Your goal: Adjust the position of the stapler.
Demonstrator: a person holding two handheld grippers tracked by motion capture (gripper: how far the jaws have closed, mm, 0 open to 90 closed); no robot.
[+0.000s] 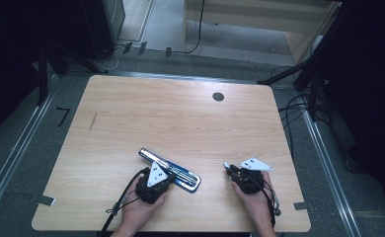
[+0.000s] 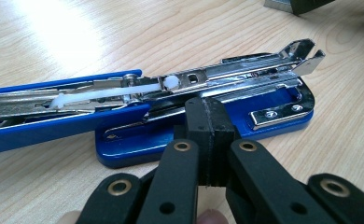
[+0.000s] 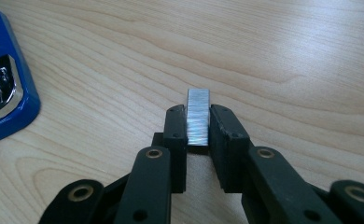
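- The blue stapler with its chrome magazine lies swung open flat on the light wooden table, near the front edge, a little left of the middle.
- The left gripper has its jaws pressed together, tips against the stapler's blue base beside the magazine.
- The strip of silvery staples stands clamped upright in the right gripper, towards the front right corner, well apart from the stapler.
- A round black grommet sits near the far edge.
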